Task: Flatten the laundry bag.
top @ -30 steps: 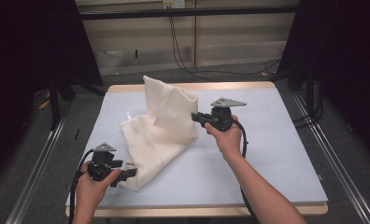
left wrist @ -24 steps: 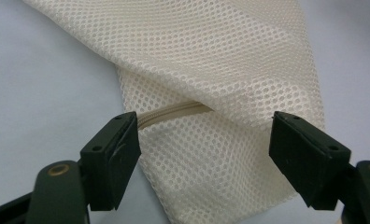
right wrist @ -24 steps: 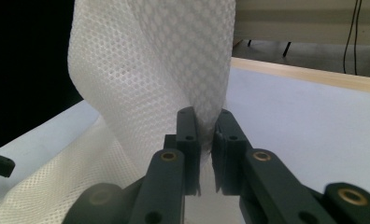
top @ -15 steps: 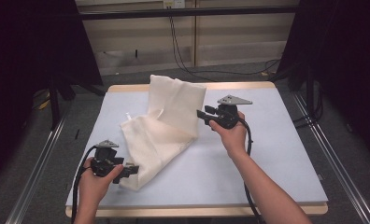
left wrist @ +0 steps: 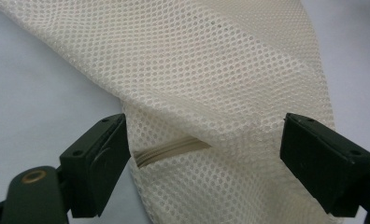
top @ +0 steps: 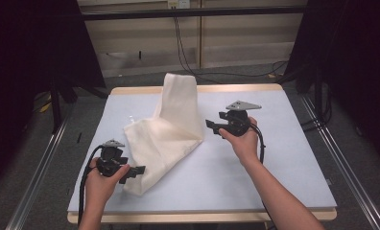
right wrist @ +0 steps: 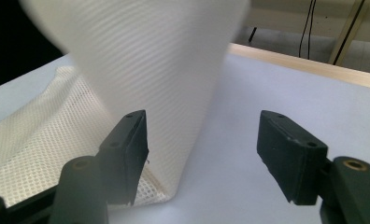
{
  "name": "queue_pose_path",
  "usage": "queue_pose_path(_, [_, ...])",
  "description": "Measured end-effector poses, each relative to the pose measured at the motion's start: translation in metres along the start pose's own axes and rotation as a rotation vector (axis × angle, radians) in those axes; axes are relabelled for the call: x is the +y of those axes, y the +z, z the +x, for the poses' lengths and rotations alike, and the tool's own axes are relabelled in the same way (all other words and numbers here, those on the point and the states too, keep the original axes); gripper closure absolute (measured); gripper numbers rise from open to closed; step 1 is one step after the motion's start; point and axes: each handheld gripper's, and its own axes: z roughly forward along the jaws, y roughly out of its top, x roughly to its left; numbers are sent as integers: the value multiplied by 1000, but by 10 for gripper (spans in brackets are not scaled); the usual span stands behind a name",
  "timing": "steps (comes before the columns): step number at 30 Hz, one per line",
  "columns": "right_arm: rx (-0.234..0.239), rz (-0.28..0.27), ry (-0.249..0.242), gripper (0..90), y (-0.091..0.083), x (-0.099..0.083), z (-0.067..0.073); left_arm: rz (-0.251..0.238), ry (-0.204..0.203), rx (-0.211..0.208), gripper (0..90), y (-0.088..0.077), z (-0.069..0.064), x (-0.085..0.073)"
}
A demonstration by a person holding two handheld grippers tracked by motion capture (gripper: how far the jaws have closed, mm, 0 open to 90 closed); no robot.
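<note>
mesh bag (top: 171, 132) on table (top: 284, 177); left gripper (top: 136, 171) at its near corner, right gripper (top: 213, 125) beside

Both hands low over the table, left gripper (top: 139, 170) and right gripper (top: 212, 127) fingers just opening, spread.

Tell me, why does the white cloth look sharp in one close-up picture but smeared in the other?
In the left gripper view the mesh bag lies in focus, every hole crisp. In the right gripper view its raised flap is blurred, likely moving or too near the lens, while the flat mesh at lower left stays sharp. The high view is evenly lit, dark around the table.
</note>
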Motion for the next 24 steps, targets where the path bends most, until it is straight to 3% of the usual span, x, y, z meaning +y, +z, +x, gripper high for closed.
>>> queue_pose_path(14, [17, 26, -74, 273, -6, -11, 9, -9, -23, 22, 123, 10, 3, 3])
queue_pose_path(19, [29, 58, -99, 256, -8, -25, 10, -15, -40, 40, 74, 15, 13, 9])
queue_pose_path(20, [30, 61, -102, 255, -8, -26, 10, -34, -61, 47, 72, 17, 13, 10])
queue_pose_path(24, [36, 67, -114, 255, -11, -30, 10, -46, -72, 35, 56, 19, 19, 13])
